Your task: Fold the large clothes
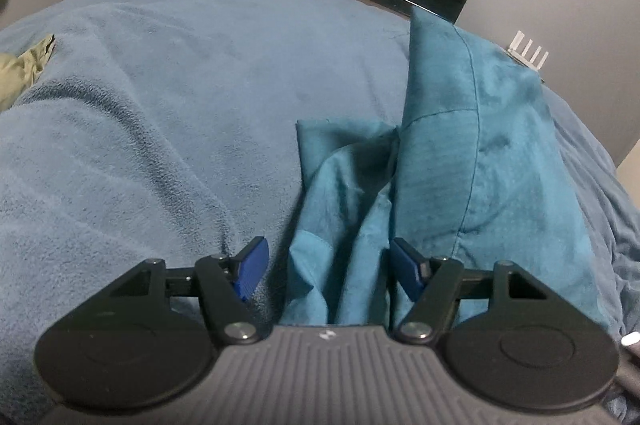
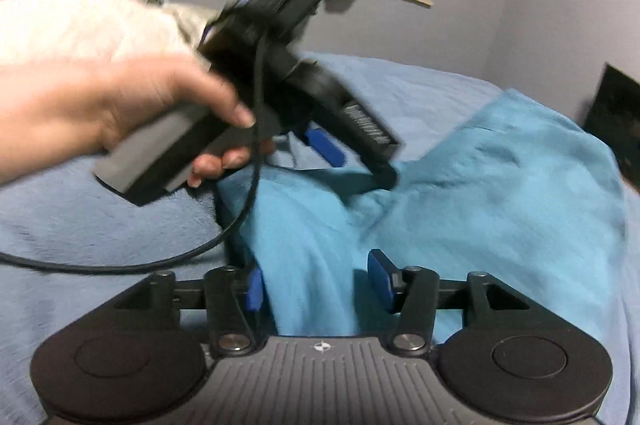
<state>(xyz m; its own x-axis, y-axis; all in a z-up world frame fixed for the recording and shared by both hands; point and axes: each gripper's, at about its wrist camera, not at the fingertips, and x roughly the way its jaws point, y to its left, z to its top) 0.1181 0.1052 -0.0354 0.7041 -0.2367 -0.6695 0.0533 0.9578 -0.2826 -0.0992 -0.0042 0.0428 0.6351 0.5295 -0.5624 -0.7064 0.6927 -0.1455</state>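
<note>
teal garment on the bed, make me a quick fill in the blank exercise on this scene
1. The teal garment lies on a light ____ blanket.
2. In the right wrist view, a hand holds the left claw by its ____ handle.
3. The pads of the right claw are coloured ____.

Missing words: blue; grey; blue

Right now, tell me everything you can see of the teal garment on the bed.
The teal garment is soft, matte woven-looking cloth with visible stitched seams. It lies crumpled and bunched on the light blue blanket, one part heaped higher with a pointed corner. A ridge of it runs between the open fingers of both claws; no pad visibly presses it.
</note>
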